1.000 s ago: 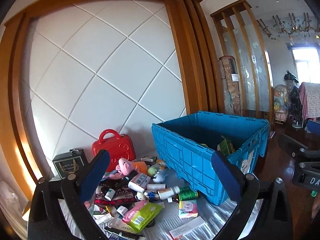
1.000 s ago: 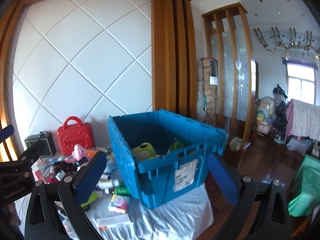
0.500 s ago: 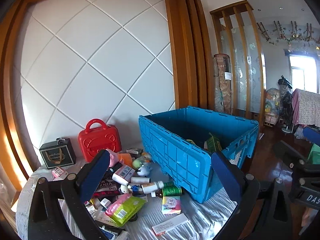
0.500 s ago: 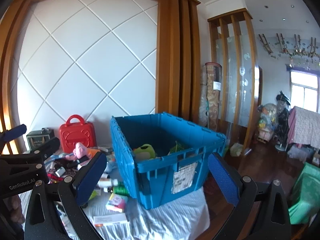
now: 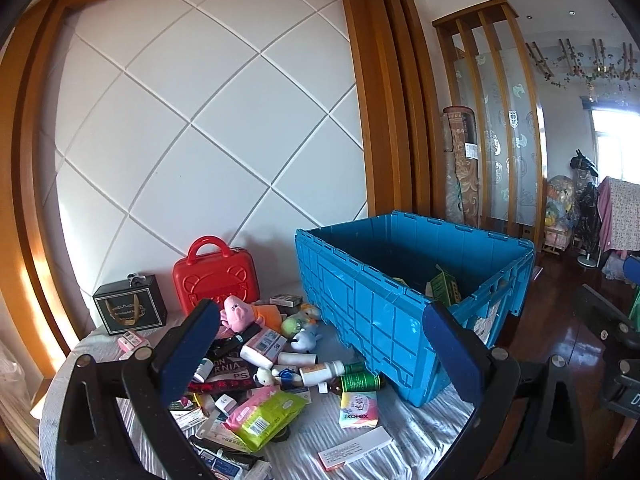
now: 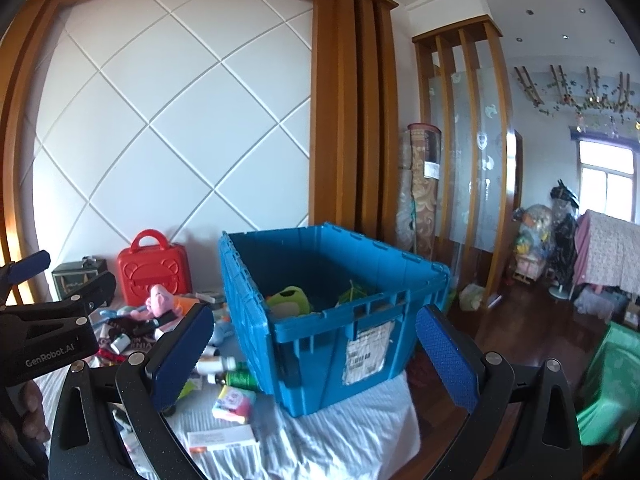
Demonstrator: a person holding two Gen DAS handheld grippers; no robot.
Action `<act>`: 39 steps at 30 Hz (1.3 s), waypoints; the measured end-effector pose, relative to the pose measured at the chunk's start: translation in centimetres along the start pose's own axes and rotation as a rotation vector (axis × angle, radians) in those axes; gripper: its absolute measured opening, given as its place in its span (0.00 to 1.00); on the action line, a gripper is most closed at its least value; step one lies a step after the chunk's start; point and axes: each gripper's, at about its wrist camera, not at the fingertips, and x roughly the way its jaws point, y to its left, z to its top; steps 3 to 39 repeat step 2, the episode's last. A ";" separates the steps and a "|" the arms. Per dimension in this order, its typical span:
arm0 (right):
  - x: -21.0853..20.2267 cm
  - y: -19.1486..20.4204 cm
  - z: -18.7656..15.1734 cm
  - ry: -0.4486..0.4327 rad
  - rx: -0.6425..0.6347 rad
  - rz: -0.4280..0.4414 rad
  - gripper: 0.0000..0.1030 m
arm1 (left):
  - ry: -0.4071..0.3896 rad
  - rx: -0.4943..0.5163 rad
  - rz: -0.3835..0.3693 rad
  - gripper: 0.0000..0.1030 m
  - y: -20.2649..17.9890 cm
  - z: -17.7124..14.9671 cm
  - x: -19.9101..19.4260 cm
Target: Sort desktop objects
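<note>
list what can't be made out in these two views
- Bin floor: both views, hidden by its near walls; only a green toy and a green box peek out.
- Pile front: left view, blocked by the left fingers.
- Carton print: too small.
- Bin label: right view, blurred.

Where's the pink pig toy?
In the left wrist view, the pig lies on the pile, left of the blue crate and just in front of the red case.

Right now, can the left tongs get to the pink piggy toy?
Probably yes. The left tongs are open and empty, and the pink piggy toy lies on top of the pile, uncovered.
</note>
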 end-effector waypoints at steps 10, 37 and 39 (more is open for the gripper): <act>-0.1 0.1 0.1 -0.005 0.002 -0.004 1.00 | -0.008 0.008 0.001 1.00 -0.1 0.0 -0.3; -0.1 0.1 0.1 -0.005 0.002 -0.004 1.00 | -0.008 0.008 0.001 1.00 -0.1 0.0 -0.3; -0.1 0.1 0.1 -0.005 0.002 -0.004 1.00 | -0.008 0.008 0.001 1.00 -0.1 0.0 -0.3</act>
